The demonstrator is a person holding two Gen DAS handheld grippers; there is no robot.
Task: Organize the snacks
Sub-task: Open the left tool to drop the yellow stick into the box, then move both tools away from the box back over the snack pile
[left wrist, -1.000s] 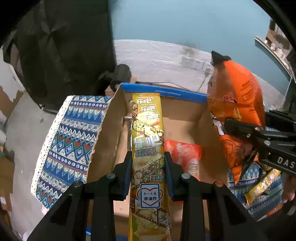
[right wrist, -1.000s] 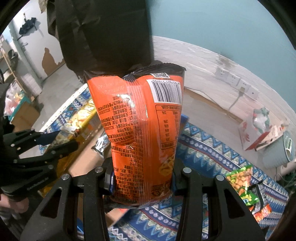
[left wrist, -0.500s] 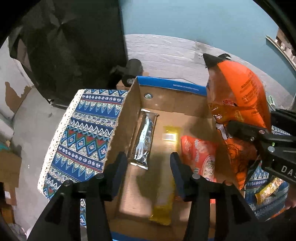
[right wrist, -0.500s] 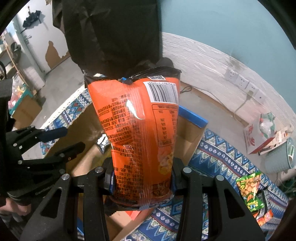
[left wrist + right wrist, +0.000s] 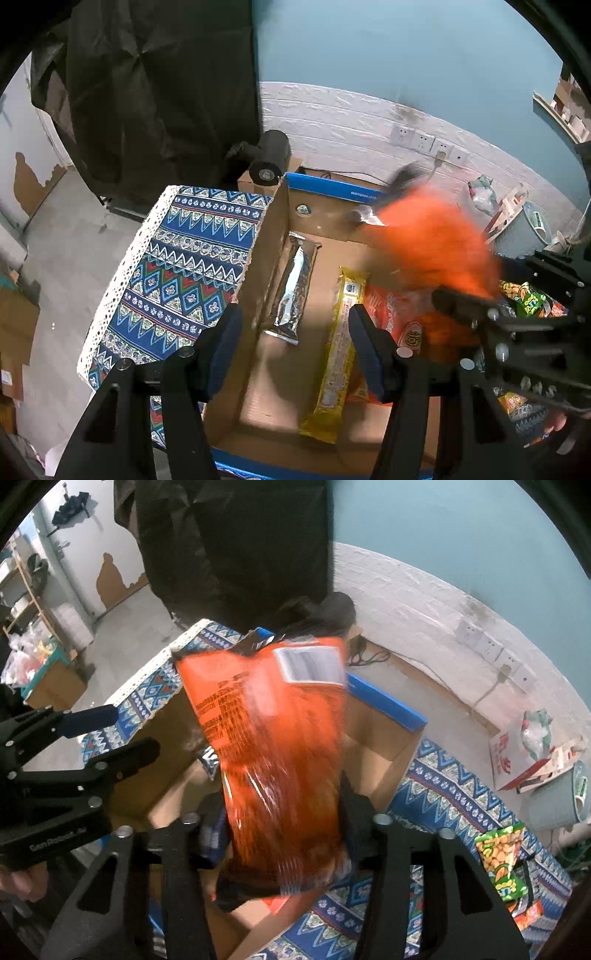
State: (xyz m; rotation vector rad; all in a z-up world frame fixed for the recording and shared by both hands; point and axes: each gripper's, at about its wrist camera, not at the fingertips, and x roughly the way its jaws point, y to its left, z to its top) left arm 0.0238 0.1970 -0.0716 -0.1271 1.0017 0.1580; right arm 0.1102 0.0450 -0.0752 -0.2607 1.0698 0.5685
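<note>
An open cardboard box with a blue rim sits on a patterned blue cloth. Inside lie a silver packet, a long yellow snack pack and a red-orange bag. My left gripper is open and empty above the box. My right gripper has its jaws wide apart; the orange chip bag is blurred and tilts between them over the box. The bag also shows blurred in the left wrist view, in front of the right gripper.
More snack bags lie on the cloth to the right of the box, among them a green one and a small orange one. A black lamp head stands behind the box. A pale bin and wall sockets are at the back right.
My left gripper opened and dropped the yellow snack pack into the box, then drew back. My right gripper moved over the box and opened; the orange bag now tips and blurs.
</note>
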